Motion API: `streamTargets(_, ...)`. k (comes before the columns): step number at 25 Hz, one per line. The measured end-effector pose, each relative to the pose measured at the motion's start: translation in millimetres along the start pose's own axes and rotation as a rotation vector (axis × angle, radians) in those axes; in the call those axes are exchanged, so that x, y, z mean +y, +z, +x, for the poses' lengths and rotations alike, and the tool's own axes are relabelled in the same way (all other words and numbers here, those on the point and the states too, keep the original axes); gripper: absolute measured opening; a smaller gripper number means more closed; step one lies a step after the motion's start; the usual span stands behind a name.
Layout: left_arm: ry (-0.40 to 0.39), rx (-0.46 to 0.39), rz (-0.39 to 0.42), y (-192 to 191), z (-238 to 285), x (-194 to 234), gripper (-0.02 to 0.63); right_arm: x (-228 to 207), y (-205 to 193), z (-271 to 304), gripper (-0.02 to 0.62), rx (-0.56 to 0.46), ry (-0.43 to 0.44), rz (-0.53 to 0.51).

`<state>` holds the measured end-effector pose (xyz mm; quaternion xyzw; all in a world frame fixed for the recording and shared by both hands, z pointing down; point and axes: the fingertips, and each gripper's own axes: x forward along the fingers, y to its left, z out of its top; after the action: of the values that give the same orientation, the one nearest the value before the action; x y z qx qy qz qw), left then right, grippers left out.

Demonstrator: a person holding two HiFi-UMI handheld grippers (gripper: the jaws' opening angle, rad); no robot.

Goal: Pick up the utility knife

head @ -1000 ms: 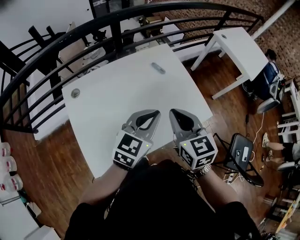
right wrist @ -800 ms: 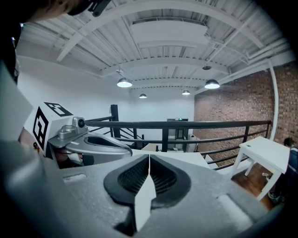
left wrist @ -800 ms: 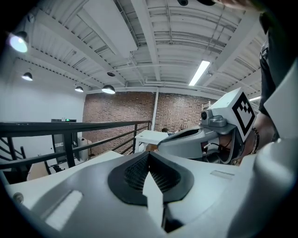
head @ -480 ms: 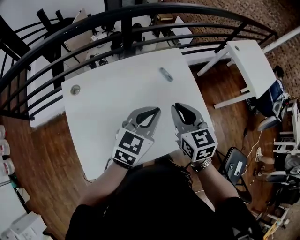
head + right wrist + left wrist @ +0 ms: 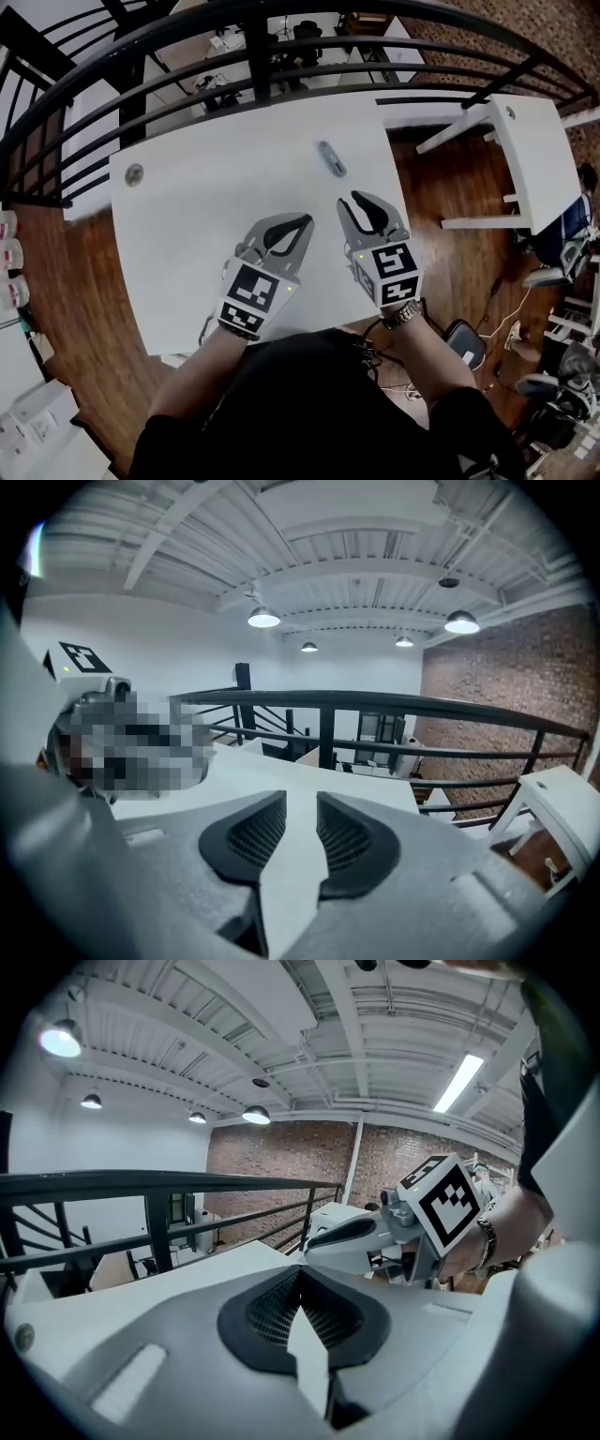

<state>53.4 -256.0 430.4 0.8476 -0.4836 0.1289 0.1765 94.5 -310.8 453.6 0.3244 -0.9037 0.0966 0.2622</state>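
Head view: slim grey utility knife [image 5: 330, 158] lies flat on the white rectangular table [image 5: 187, 244], far side, just ahead of the right gripper [image 5: 364, 206] but apart from it. Left gripper [image 5: 298, 225] sits alongside, nearer the person. Right one points toward the knife, prob. lining up the grab.

Left gripper view: jaws pressed together, nothing btwn them; looks idle.

Right gripper view: jaws opening, only bare tabletop in the gap, presumably readying for the handle. Knife not in frame.
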Motion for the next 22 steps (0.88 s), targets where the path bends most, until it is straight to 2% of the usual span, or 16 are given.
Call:
streamTargets(10, 0.108, 0.085, -0.057, -19.3, 59.9, 22.2, 0.017, -47.3, -41.8, 88.3, 0.135, 0.084, 0.082, -0.103)
streamTargets(16, 0.146, 0.123, -0.073, -28.9, 72.6, 30.3, 0.017, -53.3, -64.0, 127.3, 0.158, 0.131, 0.121, -0.115)
streamTargets(22, 0.164, 0.152, -0.084, -40.4, 75.4, 37.2, 0.017, -57.8, -85.3, 154.3, 0.170, 0.183, 0.119, -0.120)
